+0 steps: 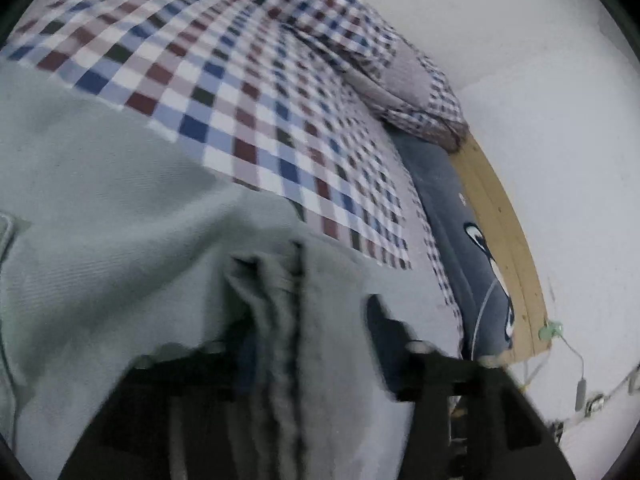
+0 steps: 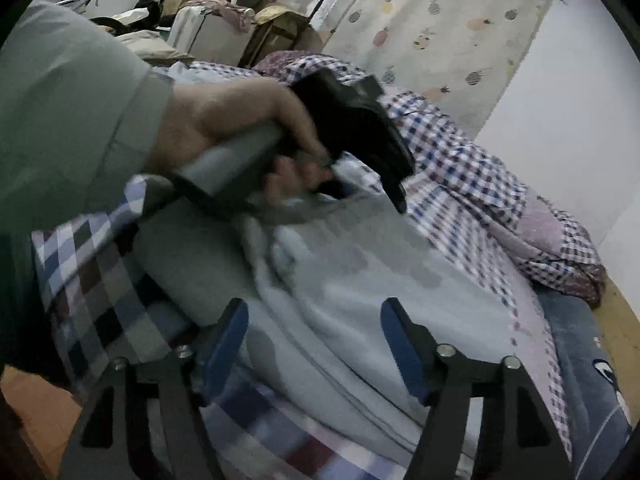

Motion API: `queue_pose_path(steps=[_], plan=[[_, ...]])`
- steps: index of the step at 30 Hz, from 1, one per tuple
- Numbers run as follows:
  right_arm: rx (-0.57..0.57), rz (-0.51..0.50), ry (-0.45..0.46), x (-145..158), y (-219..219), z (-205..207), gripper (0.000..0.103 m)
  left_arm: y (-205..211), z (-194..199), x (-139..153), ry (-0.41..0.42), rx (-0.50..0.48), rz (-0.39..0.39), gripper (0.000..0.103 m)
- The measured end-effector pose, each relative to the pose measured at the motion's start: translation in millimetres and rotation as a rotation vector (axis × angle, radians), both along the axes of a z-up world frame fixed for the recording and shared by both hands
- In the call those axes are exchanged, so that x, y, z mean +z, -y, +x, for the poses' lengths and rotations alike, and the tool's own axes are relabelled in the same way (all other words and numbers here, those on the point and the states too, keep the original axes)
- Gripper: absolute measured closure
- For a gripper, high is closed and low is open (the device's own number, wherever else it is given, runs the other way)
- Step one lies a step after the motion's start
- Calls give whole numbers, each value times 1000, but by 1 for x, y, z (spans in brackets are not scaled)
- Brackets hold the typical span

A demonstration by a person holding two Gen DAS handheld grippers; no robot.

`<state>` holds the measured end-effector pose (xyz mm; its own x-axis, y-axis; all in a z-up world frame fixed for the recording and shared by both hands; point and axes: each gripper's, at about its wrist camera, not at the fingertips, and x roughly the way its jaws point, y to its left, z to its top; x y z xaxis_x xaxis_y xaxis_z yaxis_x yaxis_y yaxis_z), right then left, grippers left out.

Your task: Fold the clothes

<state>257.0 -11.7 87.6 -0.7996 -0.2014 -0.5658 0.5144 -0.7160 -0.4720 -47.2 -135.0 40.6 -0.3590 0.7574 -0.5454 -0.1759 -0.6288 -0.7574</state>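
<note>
Lying spread across the checked bedsheet (image 2: 472, 216), pale grey-green garment (image 2: 360, 280), rumpled into soft folds near the middle of the bed. Clamped on a bunched, seamed fold of that same garment (image 1: 280, 288), left gripper (image 1: 304, 320), fingers drawn close with cloth pinched between them, fabric draping over the near finger and hiding most of it. Seen from the right wrist view, held by the person's left hand (image 2: 240, 132) around a light grey handle, black body of the left gripper (image 2: 360, 136) pointing down into the cloth, a grey-green sleeve (image 2: 68, 112) covering the forearm. Hanging just above the garment's near edge, right gripper (image 2: 316, 344), blue-padded fingers (image 2: 224, 340) spread wide apart, nothing between them, not clearly touching the fabric below. Bunched along the far side of the bed, checked quilt (image 2: 520, 216) with a plain pinkish lining turned outward. Showing beneath the sheet at the bed's edge, dark blue mattress cover (image 1: 468, 232) with a cartoon print, and beside it a wooden bed frame (image 1: 500, 208) against the white wall. Stacked in the background beyond the bed, cardboard boxes (image 2: 276, 28), next to a curtain (image 2: 440, 20) printed with small fruit. Motion blur softening both views, especially around the left hand.
</note>
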Motion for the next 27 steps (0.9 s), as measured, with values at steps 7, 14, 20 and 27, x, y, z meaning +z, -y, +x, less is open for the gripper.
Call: queue_pose_path(steps=[7, 14, 20, 27], plan=[[-163, -62, -22, 20, -80, 18, 30, 1, 42, 0, 10, -14, -59, 38], [-321, -113, -11, 22, -154, 15, 30, 5, 98, 0, 37, 28, -84, 38], [-380, -163, 40, 21, -187, 17, 30, 10, 130, -4, 107, 54, -65, 41], [-410, -195, 104, 5, -200, 7, 30, 21, 145, -16, 217, 109, 14, 73]])
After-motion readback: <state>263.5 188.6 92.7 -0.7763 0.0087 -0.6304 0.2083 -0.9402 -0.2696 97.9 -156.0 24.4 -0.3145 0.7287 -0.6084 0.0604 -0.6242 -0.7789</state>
